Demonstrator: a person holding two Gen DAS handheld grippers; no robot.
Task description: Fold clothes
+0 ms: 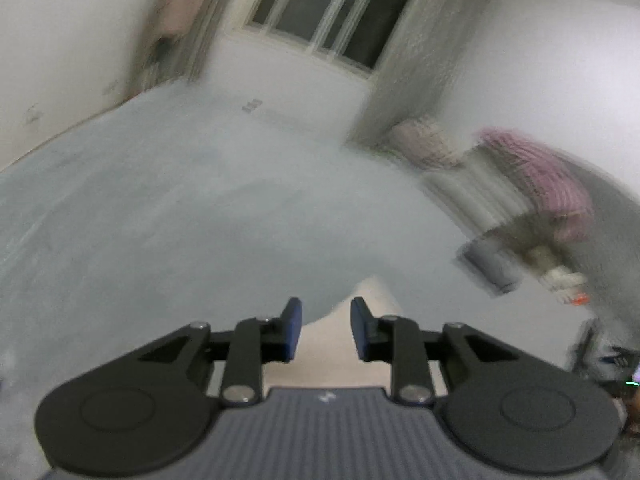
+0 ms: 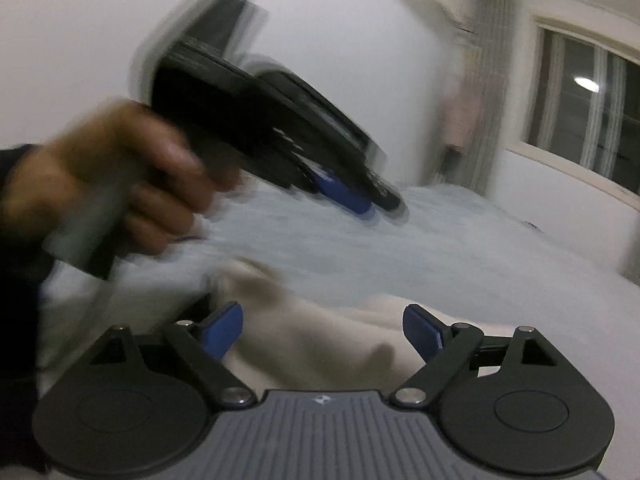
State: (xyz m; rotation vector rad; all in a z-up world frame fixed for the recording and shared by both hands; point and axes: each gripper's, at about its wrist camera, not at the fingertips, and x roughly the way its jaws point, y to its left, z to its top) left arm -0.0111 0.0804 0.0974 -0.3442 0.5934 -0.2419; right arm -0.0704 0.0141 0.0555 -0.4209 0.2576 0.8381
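**me:** Left cam here: my left gripper has its blue pads a little apart, nothing pinched. There's a cream garment right under the gap, lying on the pale blue bedsheet.

**other:** Anything further out?

**me:** Blurry, but there's a dark window on the far wall and a pink striped cloth off right.

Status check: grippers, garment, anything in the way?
Left hand-held gripper open, empty. Right hand-held gripper wide open, empty. Cream garment loose on bed. Nothing in the way.
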